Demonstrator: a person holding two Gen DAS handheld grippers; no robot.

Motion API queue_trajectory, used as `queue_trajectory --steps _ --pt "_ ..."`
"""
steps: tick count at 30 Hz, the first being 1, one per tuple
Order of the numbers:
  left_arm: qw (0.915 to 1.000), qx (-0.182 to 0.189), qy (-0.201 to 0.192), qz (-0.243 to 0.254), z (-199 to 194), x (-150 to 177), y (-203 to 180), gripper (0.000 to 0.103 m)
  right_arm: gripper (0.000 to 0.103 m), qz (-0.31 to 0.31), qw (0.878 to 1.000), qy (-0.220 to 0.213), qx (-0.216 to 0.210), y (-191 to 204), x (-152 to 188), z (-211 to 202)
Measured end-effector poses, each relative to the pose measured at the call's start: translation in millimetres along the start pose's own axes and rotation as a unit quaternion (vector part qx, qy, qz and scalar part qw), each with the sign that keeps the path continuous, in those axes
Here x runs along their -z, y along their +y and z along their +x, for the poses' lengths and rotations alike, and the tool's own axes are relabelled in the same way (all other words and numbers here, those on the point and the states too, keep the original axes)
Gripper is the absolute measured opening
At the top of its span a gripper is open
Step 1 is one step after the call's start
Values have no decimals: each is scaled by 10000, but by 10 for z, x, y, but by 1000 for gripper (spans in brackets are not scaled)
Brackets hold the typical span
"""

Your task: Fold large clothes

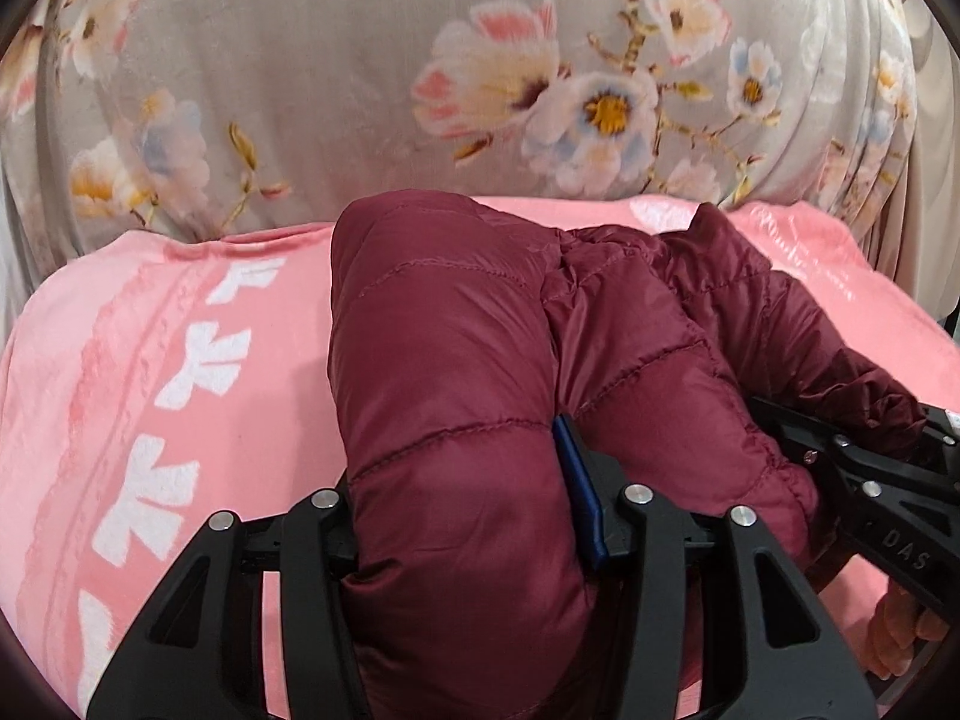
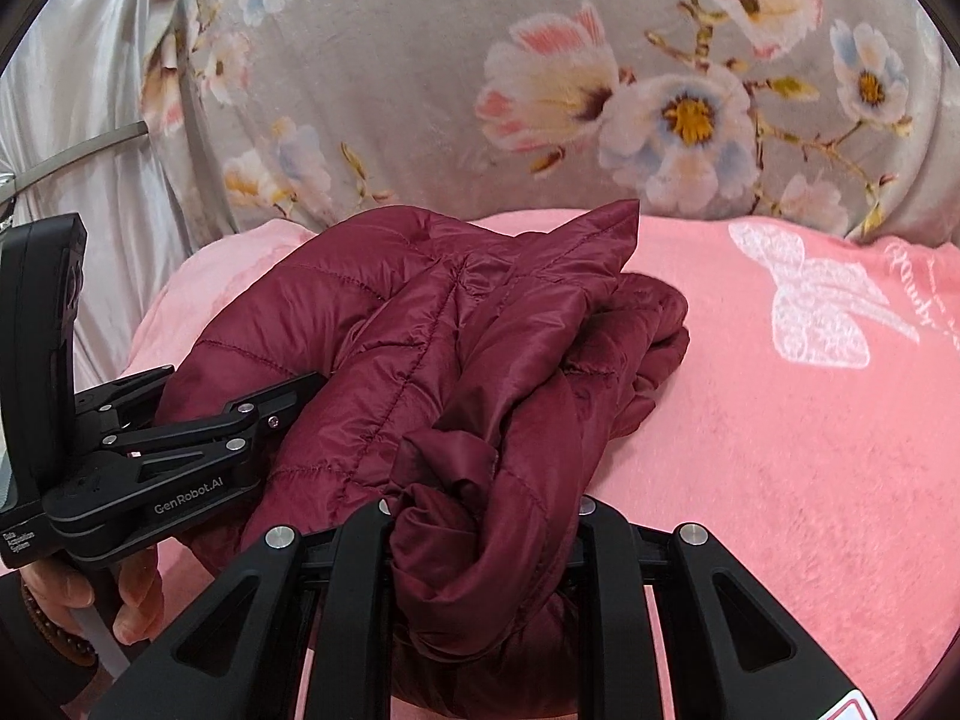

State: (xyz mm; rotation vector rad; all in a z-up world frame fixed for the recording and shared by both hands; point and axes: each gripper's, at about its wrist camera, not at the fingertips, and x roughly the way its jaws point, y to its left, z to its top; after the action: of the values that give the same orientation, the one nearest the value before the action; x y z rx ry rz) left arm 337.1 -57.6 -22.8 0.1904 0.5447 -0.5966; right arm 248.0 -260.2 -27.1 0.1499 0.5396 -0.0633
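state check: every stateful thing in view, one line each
Jacket: bunched, partly folded, lying on the blanket, gripped at two places.
Left gripper: shut on jacket.
Right gripper: shut on jacket.
Pink blanket: spread flat under jacket.
Floral cloth: draped behind.

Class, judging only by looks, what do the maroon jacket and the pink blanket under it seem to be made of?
Maroon jacket: probably thin nylon or polyester shell, slight sheen, stitched puffy quilting suggests padding. Pink blanket: likely plush fleece, matte fuzzy nap, white pattern.
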Motion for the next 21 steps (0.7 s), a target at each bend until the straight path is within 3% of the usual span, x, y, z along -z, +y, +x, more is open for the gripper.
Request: queue_trajectory --steps 9,15,18,19,21 --pt "9997 -212 33 81 104 153 2 59 22 441 9983 354 -108 -149 108 138" --pt "9993 -320 183 -3 108 188 20 65 32 589 9970 507 -29 -184 132 145" --pt "9978 -555 349 -126 89 207 51 83 44 694 9958 595 92 -239 153 98" --pt "9967 -672 399 -197 60 214 71 90 53 705 9955 617 143 -256 157 72" --pt "9959 -713 479 -295 -25 227 115 92 60 701 9950 687 203 -307 182 -48"
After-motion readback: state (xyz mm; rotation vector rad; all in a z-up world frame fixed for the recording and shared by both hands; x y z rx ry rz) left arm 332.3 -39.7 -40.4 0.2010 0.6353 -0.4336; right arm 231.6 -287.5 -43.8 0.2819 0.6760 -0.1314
